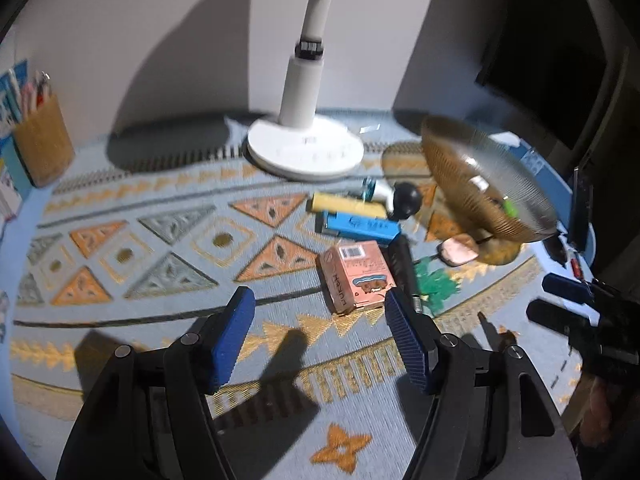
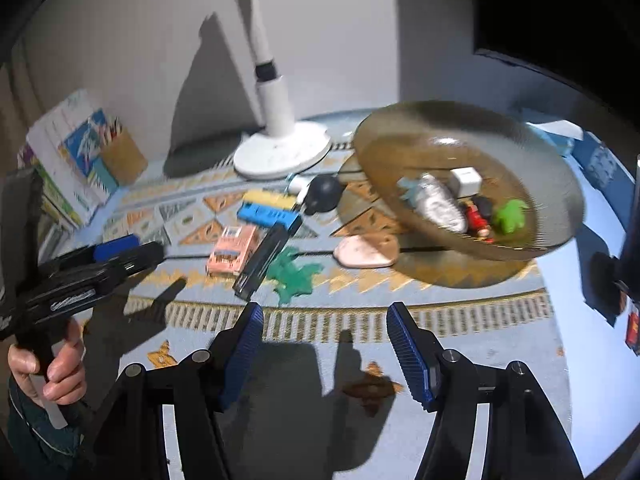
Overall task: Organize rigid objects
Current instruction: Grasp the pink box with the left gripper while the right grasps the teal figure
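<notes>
My left gripper (image 1: pixel 320 308) hangs open over the patterned mat, empty, just short of a pink box (image 1: pixel 354 276). Beyond the box lie a blue bar (image 1: pixel 356 226), a yellow bar (image 1: pixel 348 204) and a black ball-shaped piece (image 1: pixel 408 200). A black stick (image 2: pixel 264 260), a green toy (image 2: pixel 294 276) and a flat pink piece (image 2: pixel 366 252) lie nearer the amber glass bowl (image 2: pixel 400 136). The bowl holds a silver object (image 2: pixel 438 202), a white cube (image 2: pixel 464 180), a red figure (image 2: pixel 476 218) and a green toy (image 2: pixel 508 216). My right gripper (image 2: pixel 324 320) is open and empty above the mat.
A white lamp base (image 1: pixel 304 148) stands at the back by the wall. A pencil cup (image 1: pixel 42 144) and upright books (image 2: pixel 72 152) stand at the back left. A hand (image 2: pixel 60 368) holds the left gripper's handle. A dark screen stands at the far right.
</notes>
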Demonstrator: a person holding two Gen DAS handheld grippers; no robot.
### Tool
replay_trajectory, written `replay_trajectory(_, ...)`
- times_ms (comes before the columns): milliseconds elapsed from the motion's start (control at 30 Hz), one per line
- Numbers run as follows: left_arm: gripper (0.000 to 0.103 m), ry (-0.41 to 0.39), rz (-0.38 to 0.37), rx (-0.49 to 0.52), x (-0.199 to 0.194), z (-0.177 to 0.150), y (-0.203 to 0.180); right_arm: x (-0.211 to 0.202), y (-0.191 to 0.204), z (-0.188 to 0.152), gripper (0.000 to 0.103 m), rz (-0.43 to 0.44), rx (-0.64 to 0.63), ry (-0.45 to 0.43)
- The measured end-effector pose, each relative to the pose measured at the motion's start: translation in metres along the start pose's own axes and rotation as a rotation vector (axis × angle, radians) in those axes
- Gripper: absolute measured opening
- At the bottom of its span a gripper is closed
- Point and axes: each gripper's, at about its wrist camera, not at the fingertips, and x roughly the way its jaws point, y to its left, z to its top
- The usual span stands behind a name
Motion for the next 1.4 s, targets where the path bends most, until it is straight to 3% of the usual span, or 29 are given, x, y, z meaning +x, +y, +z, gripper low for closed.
replay_trajectory(233,0.066,0.052,-0.002,0.003,0.039,0.009,-0.016,0.024,0.011,0.000,0.063,-0.048,-0.109,0.020)
replay_trajectory(733,0.065,0.106,0.047,0.057,0.073,0.013,-0.037,0.060,0.012,0.012,0.062,0.008,-0.167,0.063)
replay_trajectory(1033,0.064,0.090,0.066,0.078,0.075,0.012,-0.041,0.082,0.016,0.013,0.061,0.025,-0.181,0.086)
replay_trajectory(1133,0.058,0.078,0.071,0.089,0.076,0.011,-0.043,0.090,0.020,0.014,0.052,0.033,-0.184,0.089)
replay_trajectory(1200,0.042,0.071,0.079,0.116,0.075,0.009,-0.047,0.094,0.021,0.015,0.047,0.028,-0.187,0.084)
replay_trajectory(1300,0.040,0.061,0.080,0.130,0.072,0.007,-0.049,0.094,0.026,0.016,0.035,0.037,-0.200,0.071)
replay_trajectory(1400,0.039,0.045,0.070,0.118,0.062,0.004,-0.045,0.088,0.023,0.013,0.033,0.047,-0.176,0.064)
